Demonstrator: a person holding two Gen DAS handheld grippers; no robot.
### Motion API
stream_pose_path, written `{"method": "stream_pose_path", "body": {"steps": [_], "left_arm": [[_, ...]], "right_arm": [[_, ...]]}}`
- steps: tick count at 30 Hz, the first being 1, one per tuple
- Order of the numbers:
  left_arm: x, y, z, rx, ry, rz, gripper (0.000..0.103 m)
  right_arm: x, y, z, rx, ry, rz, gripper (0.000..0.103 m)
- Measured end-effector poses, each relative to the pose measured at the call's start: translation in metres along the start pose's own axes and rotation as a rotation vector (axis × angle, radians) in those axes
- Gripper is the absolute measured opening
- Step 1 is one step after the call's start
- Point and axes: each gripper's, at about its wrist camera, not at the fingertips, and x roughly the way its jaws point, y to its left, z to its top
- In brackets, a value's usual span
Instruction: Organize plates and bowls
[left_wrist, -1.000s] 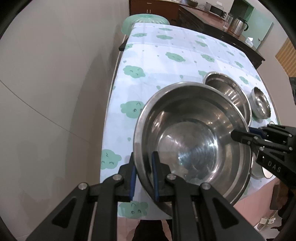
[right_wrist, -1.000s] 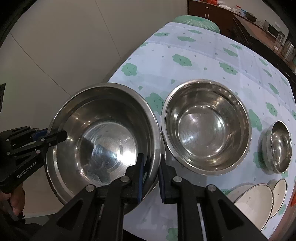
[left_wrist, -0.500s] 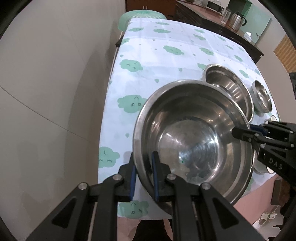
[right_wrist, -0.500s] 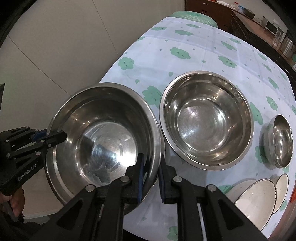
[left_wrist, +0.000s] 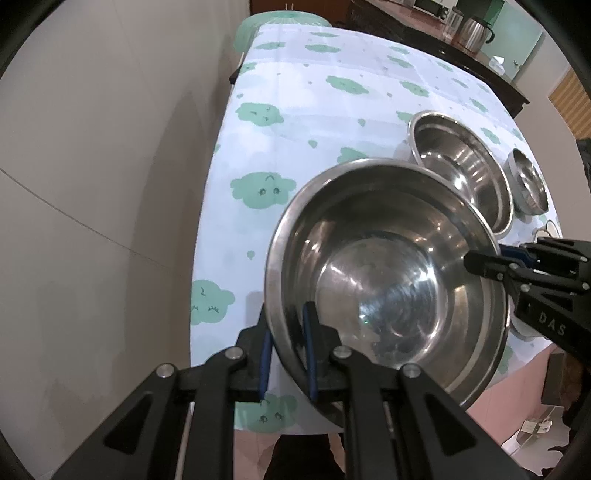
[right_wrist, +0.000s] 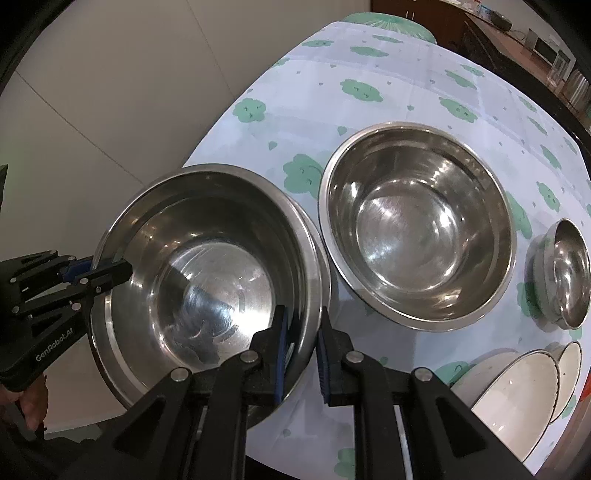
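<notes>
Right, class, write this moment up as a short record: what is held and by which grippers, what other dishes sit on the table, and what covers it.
held item: large steel bowl, at the table's near corner
left gripper: shut on the bowl's rim
right gripper: shut on the opposite rim
beside it: medium steel bowl, standing on the table, empty
further right: small steel bowl
near edge: white dishes, leaning in a row
table cover: white cloth with green clouds
</notes>
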Motion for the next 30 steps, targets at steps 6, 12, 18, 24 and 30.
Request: {"method": "stream_pose_path", "body": {"steps": [6,12,18,24,30], "left_arm": [[0.007,-0.001,0.001,0.002,0.01,0.002,0.013],[0.01,-0.003,0.002,0.008,0.015,0.013,0.013],[0.012,-0.001,0.001,0.001,0.022,0.007,0.014],[0.013,-0.001,0.001,-0.003,0.03,0.005,0.014],[0.016,-0.003,-0.003,0.008,0.047,0.015,0.022]], "right_arm": [[0.005,-0.002,0.0,0.002,0.007,0.003,0.016],[0.008,-0.003,0.001,-0.006,0.011,0.002,0.016],[0.009,0.0,0.001,-0.04,0.015,-0.012,0.018],[0.009,0.002,0.001,-0.061,0.016,-0.019,0.019],[0.009,0.002,0.002,-0.055,0.014,-0.013,0.019]]}}
